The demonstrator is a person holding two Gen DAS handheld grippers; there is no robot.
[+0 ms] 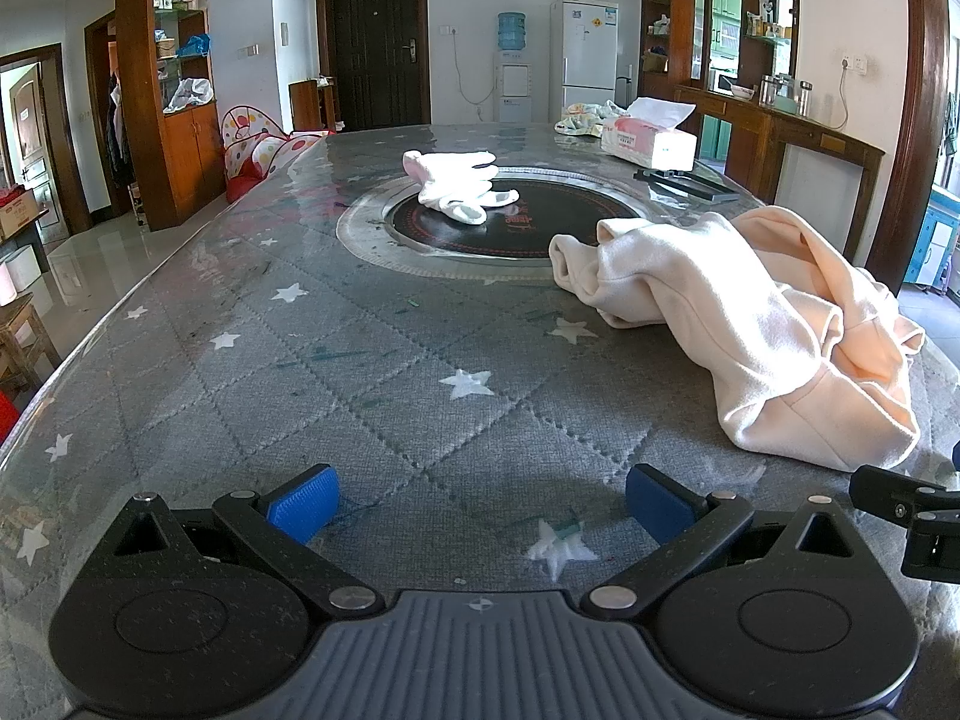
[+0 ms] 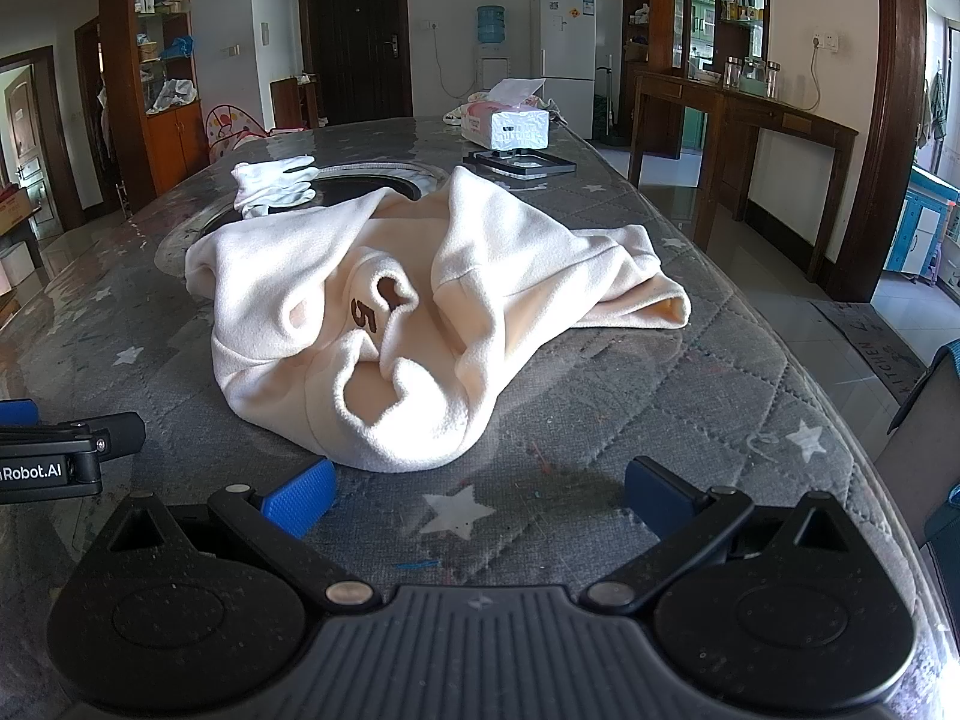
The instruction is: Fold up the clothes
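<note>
Since nothing is gripped yet, we keep both tongs, left (image 1: 480,504) and right (image 2: 480,501), spread wide and empty, low over the counter (image 1: 372,360). Cream garment (image 2: 414,324) lies crumpled just beyond the right tongs; we judge it needs spreading first.

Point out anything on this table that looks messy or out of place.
The cream garment lies crumpled in a heap on the table, unfolded, sleeves bunched. A pair of white gloves is dropped partly over the round black inset at the table's middle. Nothing looks spilled or broken.
</note>
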